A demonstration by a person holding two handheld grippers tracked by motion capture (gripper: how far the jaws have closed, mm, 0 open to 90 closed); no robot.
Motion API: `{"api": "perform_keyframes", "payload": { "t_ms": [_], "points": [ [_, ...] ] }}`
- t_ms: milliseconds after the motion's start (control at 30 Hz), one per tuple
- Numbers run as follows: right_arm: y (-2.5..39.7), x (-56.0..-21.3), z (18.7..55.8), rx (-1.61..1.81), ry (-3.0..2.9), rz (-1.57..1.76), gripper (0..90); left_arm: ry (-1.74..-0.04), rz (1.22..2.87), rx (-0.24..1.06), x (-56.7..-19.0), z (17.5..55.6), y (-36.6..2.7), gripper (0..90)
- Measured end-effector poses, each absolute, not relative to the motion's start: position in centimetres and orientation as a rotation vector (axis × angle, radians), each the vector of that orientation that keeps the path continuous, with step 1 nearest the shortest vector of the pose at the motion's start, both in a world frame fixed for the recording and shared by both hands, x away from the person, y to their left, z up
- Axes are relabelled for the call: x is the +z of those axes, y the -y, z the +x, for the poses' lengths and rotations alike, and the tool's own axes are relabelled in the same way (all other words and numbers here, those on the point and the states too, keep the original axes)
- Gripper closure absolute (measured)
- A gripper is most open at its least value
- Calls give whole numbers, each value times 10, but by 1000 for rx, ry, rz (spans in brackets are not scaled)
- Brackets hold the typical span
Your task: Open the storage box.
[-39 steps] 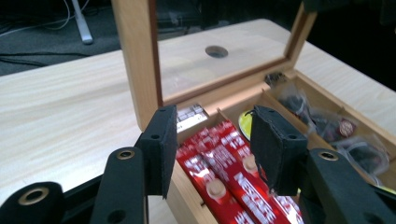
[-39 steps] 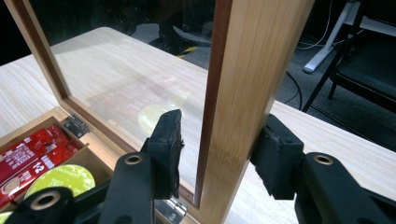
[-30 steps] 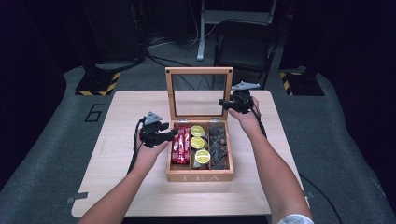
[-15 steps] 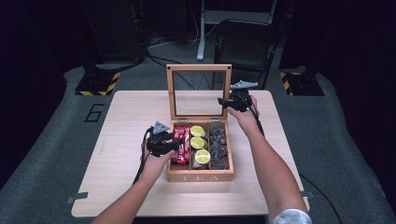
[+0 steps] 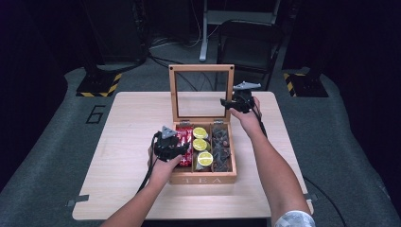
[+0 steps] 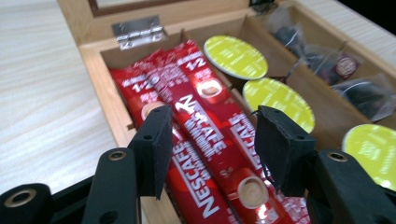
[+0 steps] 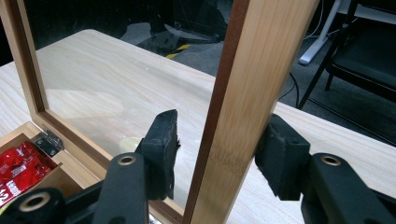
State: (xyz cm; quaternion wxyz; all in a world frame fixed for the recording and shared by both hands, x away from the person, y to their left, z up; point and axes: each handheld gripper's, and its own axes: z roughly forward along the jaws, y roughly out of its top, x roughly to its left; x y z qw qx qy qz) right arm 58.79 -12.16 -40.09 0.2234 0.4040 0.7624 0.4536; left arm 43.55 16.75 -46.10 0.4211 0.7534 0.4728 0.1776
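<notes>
Counter: light wood counter [image 5: 123, 142] on grey floor, dark room behind.
Box: wooden tea box [image 5: 203, 178] near the front middle, "TEA" on its front wall, three compartments.
Left tool: left tool [image 6: 212, 140] over the left compartment, jaws spread wide, one on each side of the red stick packs, nothing clamped.
Sticks: red Nescafe sticks [image 6: 205, 140] lying lengthwise in the left compartment, several stacked.
Middle: three green-lidded capsules [image 6: 275, 100] in a row in the middle compartment.
Right compartment: clear tea sachets [image 6: 336, 65] with dark contents.
Lid: glass-paned lid [image 5: 202, 68] standing upright at the back of the box, hinged.
Right tool: right tool [image 7: 217, 144] at the lid's right frame post [image 7: 252, 93], a jaw on each side of it; contact looks likely, grip pressure can't tell.
Far: black chair [image 5: 250, 42] beyond the counter.
</notes>
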Motion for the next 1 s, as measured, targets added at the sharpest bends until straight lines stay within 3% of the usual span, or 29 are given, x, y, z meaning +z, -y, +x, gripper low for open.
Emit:
{"api": "perform_keyframes", "payload": {
  "t_ms": [233,733,1000],
  "points": [
    [122,-401,588,1248,-2106,1113,504,-1162,1925,500,-463,433,-162,506],
    [121,-401,586,1232,-2110,1111,507,-1212,1904,557,-462,430,-159,772],
    [121,-401,586,1221,-2112,1095,507,-1233,1848,613,-460,427,-156,851]
  ]
}}
